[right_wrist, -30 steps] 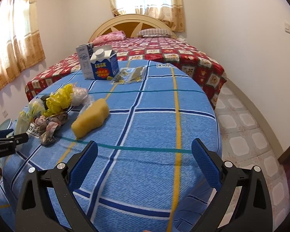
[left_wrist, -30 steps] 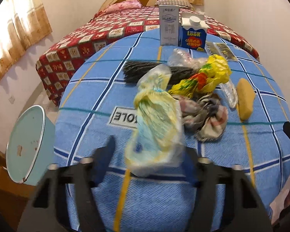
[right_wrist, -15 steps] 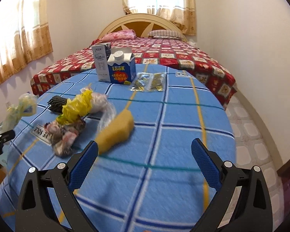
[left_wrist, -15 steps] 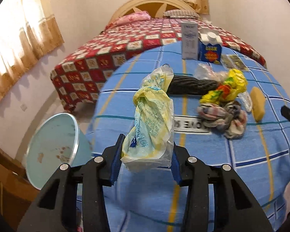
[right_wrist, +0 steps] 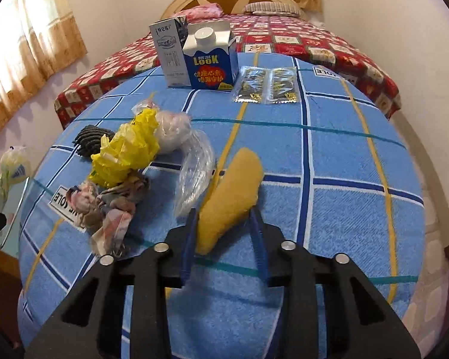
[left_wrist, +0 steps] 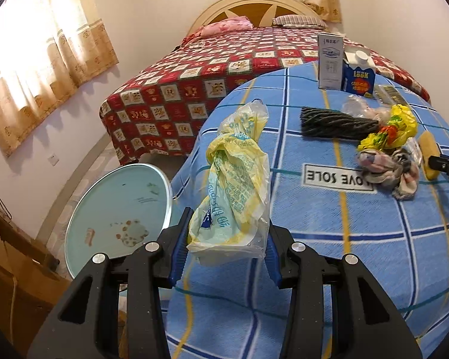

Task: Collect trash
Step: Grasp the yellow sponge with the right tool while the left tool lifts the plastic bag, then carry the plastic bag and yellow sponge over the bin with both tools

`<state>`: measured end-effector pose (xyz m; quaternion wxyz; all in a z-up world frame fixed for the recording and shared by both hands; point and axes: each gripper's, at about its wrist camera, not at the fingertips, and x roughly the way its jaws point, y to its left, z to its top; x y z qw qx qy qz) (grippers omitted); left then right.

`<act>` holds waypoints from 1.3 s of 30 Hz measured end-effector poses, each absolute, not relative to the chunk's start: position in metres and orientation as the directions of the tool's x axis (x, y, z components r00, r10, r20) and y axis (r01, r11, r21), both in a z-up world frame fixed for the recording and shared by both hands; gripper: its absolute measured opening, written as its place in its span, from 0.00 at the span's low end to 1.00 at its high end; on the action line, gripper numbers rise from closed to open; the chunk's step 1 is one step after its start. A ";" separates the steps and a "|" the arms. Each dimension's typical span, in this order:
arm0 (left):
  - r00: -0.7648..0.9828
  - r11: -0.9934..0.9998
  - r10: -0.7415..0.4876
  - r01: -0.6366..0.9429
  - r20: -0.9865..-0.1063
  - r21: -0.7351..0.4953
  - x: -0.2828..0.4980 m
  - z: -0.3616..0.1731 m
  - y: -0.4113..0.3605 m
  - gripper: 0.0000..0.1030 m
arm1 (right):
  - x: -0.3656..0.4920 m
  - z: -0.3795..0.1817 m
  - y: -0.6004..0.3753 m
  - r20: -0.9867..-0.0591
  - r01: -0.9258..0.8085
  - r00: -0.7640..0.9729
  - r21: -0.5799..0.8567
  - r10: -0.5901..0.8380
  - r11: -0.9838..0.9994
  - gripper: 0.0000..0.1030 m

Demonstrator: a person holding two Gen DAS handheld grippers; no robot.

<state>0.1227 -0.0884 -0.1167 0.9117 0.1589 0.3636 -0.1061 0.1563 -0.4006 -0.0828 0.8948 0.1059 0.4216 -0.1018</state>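
Left gripper is clamped on the yellow plastic bag, near the bin at the table's left edge (lid looks shut?). Right gripper is closing around the yellow sponge; I'd squeeze mid-body so it won't pop out.

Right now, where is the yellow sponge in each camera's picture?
Left wrist view: the yellow sponge lies at the far right edge, beside the crumpled cloth.
Right wrist view: the sponge is at bottom centre, between the closing jaws of the right gripper.
Shared landmark: the blue LOOK carton.
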 end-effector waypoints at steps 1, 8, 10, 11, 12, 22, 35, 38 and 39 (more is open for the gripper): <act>0.714 0.928 -0.076 0.306 -0.696 0.213 0.123 -0.117 -0.085 0.42 | 0.153 -0.081 -0.400 -0.773 0.265 0.628 0.103 -0.090 0.959 0.23; 0.720 0.939 -0.050 0.269 -0.693 0.212 0.122 -0.113 -0.059 0.42 | 0.132 -0.064 -0.387 -0.717 0.243 0.689 0.086 -0.109 0.966 0.18; 0.723 0.942 -0.040 0.258 -0.689 0.216 0.121 -0.111 -0.050 0.42 | 0.130 -0.056 -0.382 -0.701 0.232 0.704 0.077 -0.112 0.970 0.18; 0.725 0.943 -0.035 0.252 -0.688 0.217 0.121 -0.110 -0.046 0.42 | 0.128 -0.051 -0.378 -0.691 0.223 0.715 0.073 -0.112 0.972 0.18; 0.727 0.945 -0.026 0.242 -0.686 0.220 0.121 -0.110 -0.040 0.42 | 0.125 -0.043 -0.371 -0.675 0.208 0.730 0.067 -0.109 0.976 0.18; 0.729 0.960 0.033 0.166 -0.684 0.224 0.123 -0.110 0.004 0.43 | 0.144 -0.011 -0.304 -0.614 0.013 0.790 0.023 0.004 1.000 0.18; 0.701 0.968 0.124 0.070 -0.702 0.241 0.137 -0.119 0.050 0.43 | 0.202 -0.022 -0.214 -0.624 -0.199 0.767 -0.014 0.147 0.980 0.18; 0.700 0.968 0.135 0.058 -0.701 0.244 0.139 -0.119 0.058 0.43 | 0.211 -0.025 -0.198 -0.630 -0.229 0.759 -0.022 0.164 0.973 0.18; 0.699 0.969 0.139 0.051 -0.701 0.242 0.140 -0.119 0.061 0.43 | 0.217 -0.027 -0.189 -0.634 -0.248 0.753 -0.028 0.175 0.968 0.18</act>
